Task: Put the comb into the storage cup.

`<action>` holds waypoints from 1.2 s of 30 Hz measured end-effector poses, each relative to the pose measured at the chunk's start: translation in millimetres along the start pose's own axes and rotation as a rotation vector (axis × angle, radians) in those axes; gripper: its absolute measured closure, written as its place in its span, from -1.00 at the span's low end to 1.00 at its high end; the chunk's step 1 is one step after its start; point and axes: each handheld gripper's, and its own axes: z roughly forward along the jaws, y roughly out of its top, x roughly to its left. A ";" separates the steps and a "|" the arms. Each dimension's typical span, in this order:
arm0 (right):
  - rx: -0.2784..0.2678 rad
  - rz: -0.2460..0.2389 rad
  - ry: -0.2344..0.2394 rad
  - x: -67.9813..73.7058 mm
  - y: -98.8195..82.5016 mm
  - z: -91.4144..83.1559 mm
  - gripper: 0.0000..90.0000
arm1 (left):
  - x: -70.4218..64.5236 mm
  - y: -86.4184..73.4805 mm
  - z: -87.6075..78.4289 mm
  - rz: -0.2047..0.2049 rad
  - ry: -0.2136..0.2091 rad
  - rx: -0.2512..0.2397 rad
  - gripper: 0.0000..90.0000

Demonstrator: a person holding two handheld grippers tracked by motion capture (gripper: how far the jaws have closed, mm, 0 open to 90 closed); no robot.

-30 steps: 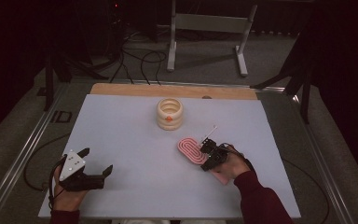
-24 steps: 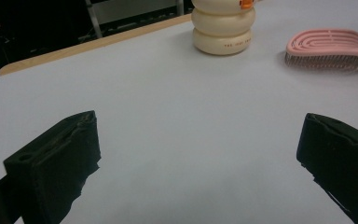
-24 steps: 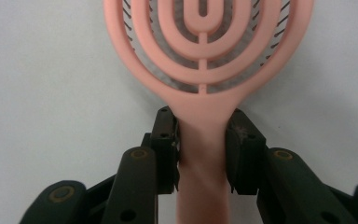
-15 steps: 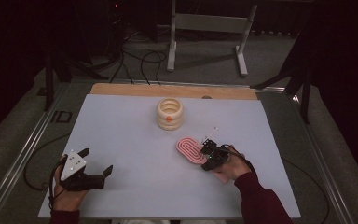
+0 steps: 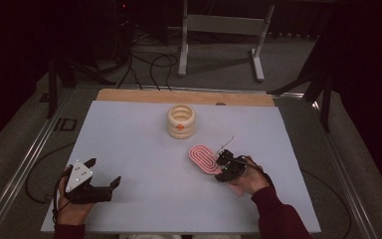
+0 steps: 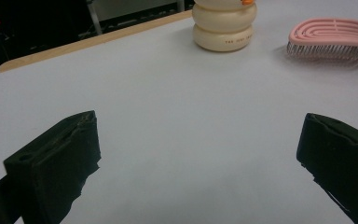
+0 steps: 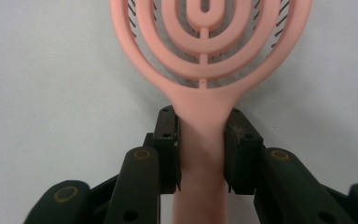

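The right gripper (image 7: pixel 200 151) clamps the smooth pink plastic brush (image 7: pixel 205 56) with its concentric oval ribs; left gripper (image 6: pixel 200 154) gapes wide.

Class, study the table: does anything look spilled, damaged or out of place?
Nothing stands out. The pink vented plastic hairbrush lies flat, its handle clamped in the right gripper; the cream ribbed round container stands upright.
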 end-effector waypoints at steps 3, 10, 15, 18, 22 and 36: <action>-0.011 0.003 0.000 1.2 0.3 -1.7 0.55 | -0.1 0.0 0.1 -0.001 -0.001 0.001 -1.00; -0.044 -0.006 -0.006 4.0 1.9 -6.5 0.55 | 0.5 -0.1 0.5 -0.008 -0.006 0.006 -1.00; -0.068 -0.005 -0.015 5.1 3.8 -11.1 0.55 | 0.8 -0.2 1.5 -0.017 -0.006 0.013 -1.00; -0.078 -0.005 -0.021 5.2 4.2 -12.9 0.55 | 1.0 -0.3 1.8 -0.019 -0.008 0.014 -1.00; -0.105 -0.004 -0.030 4.1 4.5 -16.3 0.55 | 1.2 -0.5 2.7 -0.024 -0.011 0.018 -1.00; -0.187 -0.005 -0.064 5.0 10.0 -29.8 0.55 | 3.5 3.4 7.7 -0.049 -0.026 0.021 -1.00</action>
